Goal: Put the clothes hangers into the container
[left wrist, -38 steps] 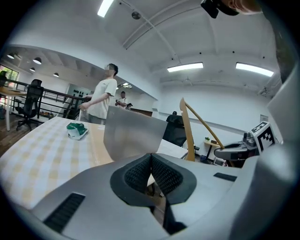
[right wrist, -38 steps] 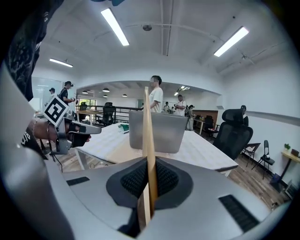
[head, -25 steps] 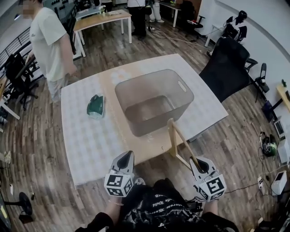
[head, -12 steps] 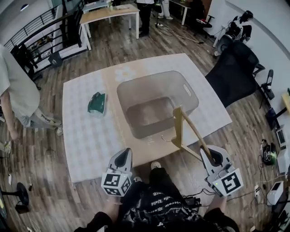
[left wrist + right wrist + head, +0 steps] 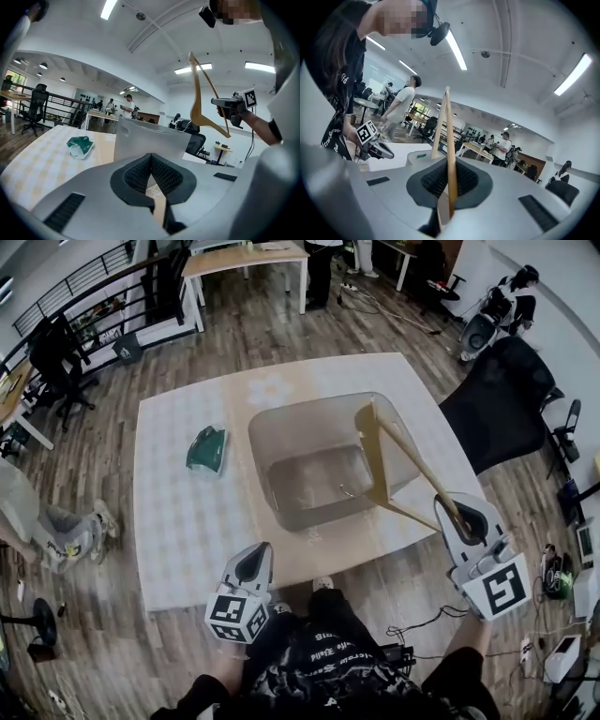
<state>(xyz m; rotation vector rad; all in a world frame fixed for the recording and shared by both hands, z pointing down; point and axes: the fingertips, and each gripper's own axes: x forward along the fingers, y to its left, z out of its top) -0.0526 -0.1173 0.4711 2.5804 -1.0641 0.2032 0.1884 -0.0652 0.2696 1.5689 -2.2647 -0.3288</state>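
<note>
A wooden clothes hanger (image 5: 394, 457) hangs in the air over the right side of the translucent grey container (image 5: 309, 407), which stands mid-table. My right gripper (image 5: 457, 519) is shut on one of the hanger's thin bars, off the table's right front corner. In the right gripper view that bar (image 5: 450, 159) runs upright between the pads. My left gripper (image 5: 253, 566) sits low at the table's front edge, shut and holding nothing. From the left gripper view, the hanger (image 5: 199, 98) shows above the container (image 5: 145, 140).
A green folded item (image 5: 206, 450) lies on the chequered table (image 5: 178, 521), left of the container. A black office chair (image 5: 497, 399) stands at the table's right. At the far left edge a person's leg (image 5: 56, 531) is on the floor. Desks stand beyond.
My right gripper has lifted the hanger up and forward, from the table's front edge to over the container. The person at the left has moved away. The left gripper has barely moved.
</note>
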